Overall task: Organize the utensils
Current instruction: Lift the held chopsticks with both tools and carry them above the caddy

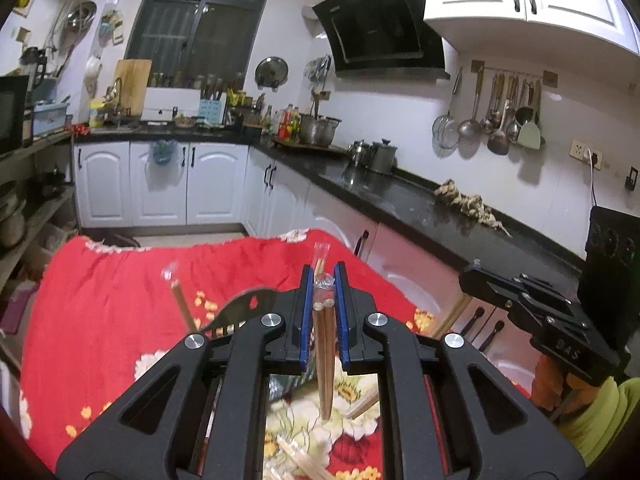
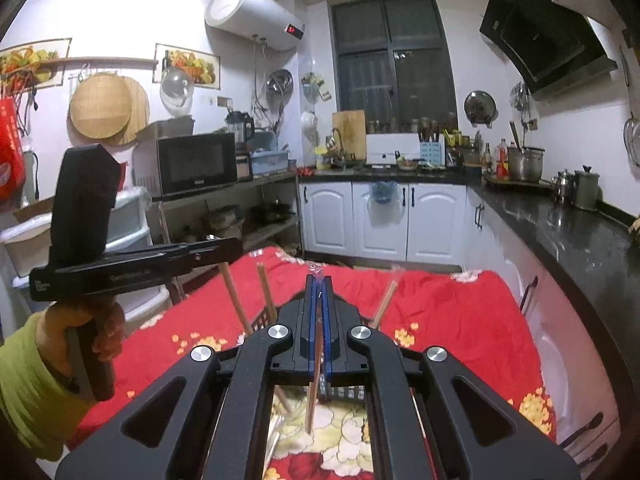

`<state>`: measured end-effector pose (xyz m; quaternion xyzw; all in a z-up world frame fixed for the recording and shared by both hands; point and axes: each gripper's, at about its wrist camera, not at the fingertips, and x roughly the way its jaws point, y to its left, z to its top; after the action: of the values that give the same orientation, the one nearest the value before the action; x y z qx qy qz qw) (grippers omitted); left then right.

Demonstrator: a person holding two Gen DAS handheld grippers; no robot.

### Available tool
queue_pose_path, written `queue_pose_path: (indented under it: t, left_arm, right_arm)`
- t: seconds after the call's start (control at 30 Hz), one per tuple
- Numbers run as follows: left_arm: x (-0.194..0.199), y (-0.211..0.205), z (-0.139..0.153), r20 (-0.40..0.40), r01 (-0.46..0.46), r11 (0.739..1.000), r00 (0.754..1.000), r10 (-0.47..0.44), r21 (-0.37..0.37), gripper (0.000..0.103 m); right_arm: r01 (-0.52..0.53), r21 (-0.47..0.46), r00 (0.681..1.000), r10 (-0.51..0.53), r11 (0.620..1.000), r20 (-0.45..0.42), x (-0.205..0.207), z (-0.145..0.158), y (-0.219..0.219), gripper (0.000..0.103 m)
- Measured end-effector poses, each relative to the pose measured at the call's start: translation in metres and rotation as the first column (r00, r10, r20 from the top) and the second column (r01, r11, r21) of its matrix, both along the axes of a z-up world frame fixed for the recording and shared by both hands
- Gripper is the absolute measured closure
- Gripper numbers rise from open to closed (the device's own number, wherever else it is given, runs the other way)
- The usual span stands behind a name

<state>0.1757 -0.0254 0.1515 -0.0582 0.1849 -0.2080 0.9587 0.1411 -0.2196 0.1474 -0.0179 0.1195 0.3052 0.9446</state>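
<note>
My left gripper (image 1: 323, 280) is shut on a wrapped pair of brown chopsticks (image 1: 325, 356), which hangs down between the blue pads above the red floral cloth (image 1: 120, 312). My right gripper (image 2: 318, 286) is shut on another wrapped pair of chopsticks (image 2: 314, 384), also hanging down. A black utensil holder (image 1: 236, 314) sits on the cloth, mostly hidden behind the fingers; it also shows in the right wrist view (image 2: 264, 318). Several wrapped chopsticks stand in it (image 2: 236, 300). Loose pale chopsticks (image 1: 304, 460) lie on the cloth below the left gripper.
The cloth covers a table in a kitchen. A black countertop (image 1: 400, 196) with white cabinets runs along the right and back. A shelf with a microwave (image 2: 196, 164) stands at the left. The other gripper appears at the right of the left wrist view (image 1: 540, 312).
</note>
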Motion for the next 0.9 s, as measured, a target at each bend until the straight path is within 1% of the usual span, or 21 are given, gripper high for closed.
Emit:
queue_pose_path:
  t: [0.33,0.53,0.7,0.8,0.9]
  left_arm:
    - [0.013,0.003,0.038,0.077,-0.037,0.999,0.996,0.038,-0.019,0.096]
    - [0.023,0.01,0.054,0.104,-0.08,0.997,0.991,0.082,-0.021,0.096]
    - [0.031,0.014,0.058,0.126,-0.12,0.992,0.985,0.122,-0.024,0.096]
    - [0.035,0.015,0.054,0.141,-0.142,0.99,0.98,0.143,-0.017,0.096]
    - [0.04,0.017,0.047,0.145,-0.156,0.988,0.977,0.157,-0.016,0.096]
  right_arm:
    - [0.0,0.042,0.995,-0.005,0.999,0.098,0.001,0.044,0.002,0.1]
    - [-0.015,0.069,0.988,0.004,0.998,0.152,0.005,0.067,0.006,0.1]
    - [-0.005,0.084,0.976,-0.013,0.996,0.216,0.01,0.079,0.008,0.1]
    - [0.002,0.088,0.976,-0.022,0.996,0.217,0.02,0.079,0.008,0.1]
    - [0.024,0.08,0.978,-0.04,0.997,0.203,0.03,0.071,0.008,0.1]
